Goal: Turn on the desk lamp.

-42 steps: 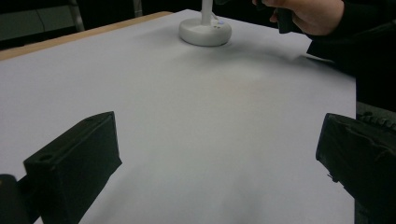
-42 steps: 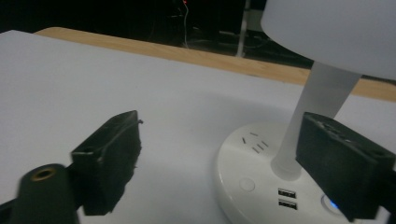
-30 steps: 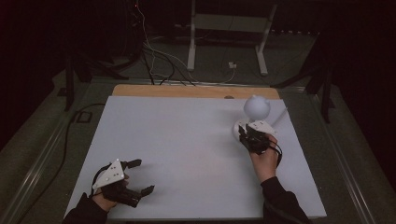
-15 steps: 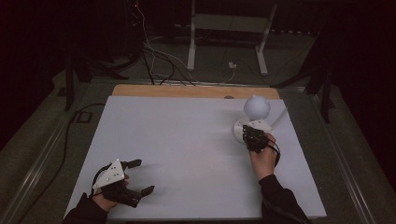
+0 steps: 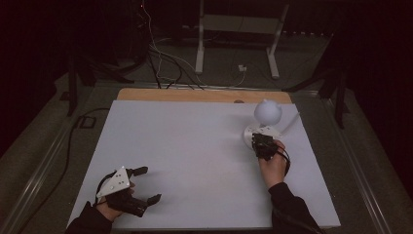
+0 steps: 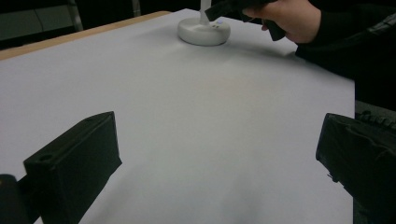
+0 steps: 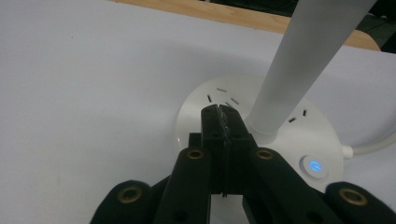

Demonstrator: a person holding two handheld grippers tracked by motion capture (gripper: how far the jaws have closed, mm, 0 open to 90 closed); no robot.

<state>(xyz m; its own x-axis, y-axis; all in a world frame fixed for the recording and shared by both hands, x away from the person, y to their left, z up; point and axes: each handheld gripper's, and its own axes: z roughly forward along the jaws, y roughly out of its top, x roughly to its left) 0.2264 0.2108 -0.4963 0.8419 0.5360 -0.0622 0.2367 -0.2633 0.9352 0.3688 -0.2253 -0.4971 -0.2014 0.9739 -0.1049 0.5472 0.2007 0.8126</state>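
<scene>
**Closed jaws poised over lamp base: risk of missed button and shifted lamp**

A white desk lamp [image 5: 267, 113] is seen standing at the far right of the white table top [image 5: 185, 146], its round base [image 7: 261, 135] carrying a blue-lit power button [image 7: 314, 166]. The right gripper [image 7: 223, 112] is held over that base with its jaws pressed fully together and nothing between them; its tip lies to the left of the lamp's stem [image 7: 299, 60] and apart from the button. The left gripper [image 6: 219, 158] rests low near the table's near left corner, jaws wide apart and empty, well apart from the lamp.

It is judged that a press on the button is intended. Three faults are considered possible:

- The tip could be brought down beside the button, so no switching results.
- The stem could be struck in a sideways correction, tilting the lamp.
- The light base could be slid by an oblique push, since it is not steadied by the other hand.
</scene>
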